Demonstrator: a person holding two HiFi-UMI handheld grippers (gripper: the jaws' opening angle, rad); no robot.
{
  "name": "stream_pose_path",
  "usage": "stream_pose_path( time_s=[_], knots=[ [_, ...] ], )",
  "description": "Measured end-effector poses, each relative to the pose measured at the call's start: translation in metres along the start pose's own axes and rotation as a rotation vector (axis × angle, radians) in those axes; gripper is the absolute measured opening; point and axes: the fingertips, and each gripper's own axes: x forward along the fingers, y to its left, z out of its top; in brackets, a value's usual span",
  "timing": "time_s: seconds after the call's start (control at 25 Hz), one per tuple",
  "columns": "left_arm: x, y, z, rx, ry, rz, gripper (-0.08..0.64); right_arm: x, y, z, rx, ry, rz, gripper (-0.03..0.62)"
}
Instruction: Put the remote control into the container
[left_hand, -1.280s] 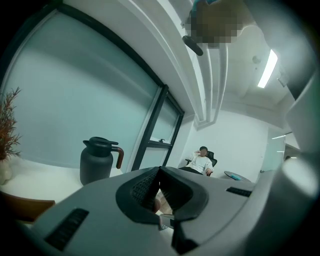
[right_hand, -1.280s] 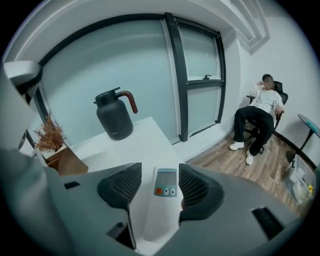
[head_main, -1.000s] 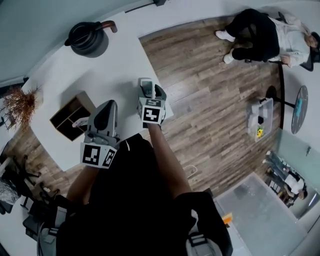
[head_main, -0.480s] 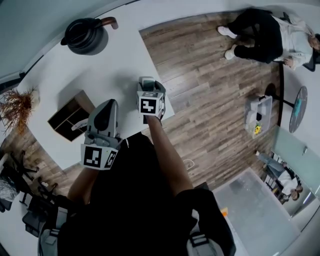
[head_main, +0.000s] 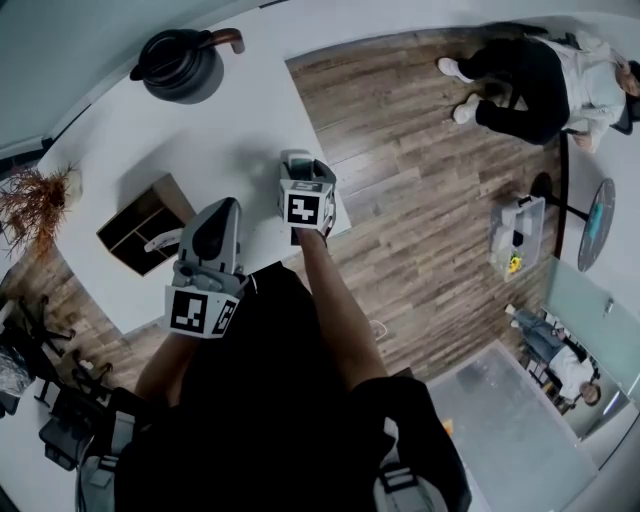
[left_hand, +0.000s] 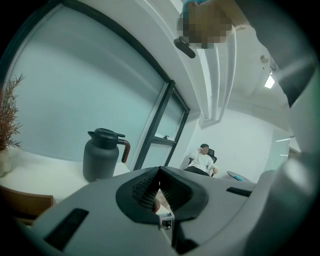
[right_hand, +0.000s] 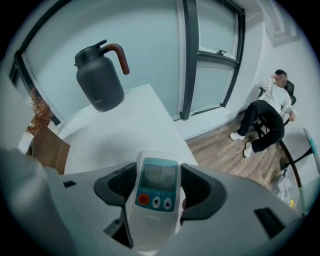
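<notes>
The remote (right_hand: 156, 210) lies flat on the white table (head_main: 220, 130), well to the right of the wooden container (head_main: 140, 225) and close to the table's right edge, screen and buttons facing up. The right gripper (right_hand: 157, 170) points steeply down over it. Its 2 jaws have just been opening and now stand wide, 1 pad on each long side of the remote, not pressing on it. The left gripper (left_hand: 159, 172) hangs nearly level just right of the container, near the table's front edge, its pads pressed together with nothing between them. A black jug (head_main: 180, 65) stands beyond the container at the table's far side.
</notes>
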Motion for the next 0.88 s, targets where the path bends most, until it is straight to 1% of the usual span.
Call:
stream_pose_path(
  time_s=[0.36,0.64,0.76,0.88],
  knots=[
    [-0.024,-0.016,0.004,0.018,-0.022,0.004,0.008,-0.038,0.013,0.008,-0.047,-0.169,0.032,0.278],
    [-0.061,-0.028,0.007,0.041,-0.052,0.021,0.008,-0.096,0.027,0.009,-0.096,-0.354,0.043,0.278],
    [-0.075,-0.029,0.005,0.046,-0.054,0.031,0.008,-0.115,0.033,0.008,-0.108,-0.411,0.051,0.278],
    [-0.096,-0.043,0.007,0.060,-0.064,0.030,0.008,-0.140,0.035,-0.002,-0.113,-0.454,0.062,0.278]
  ],
)
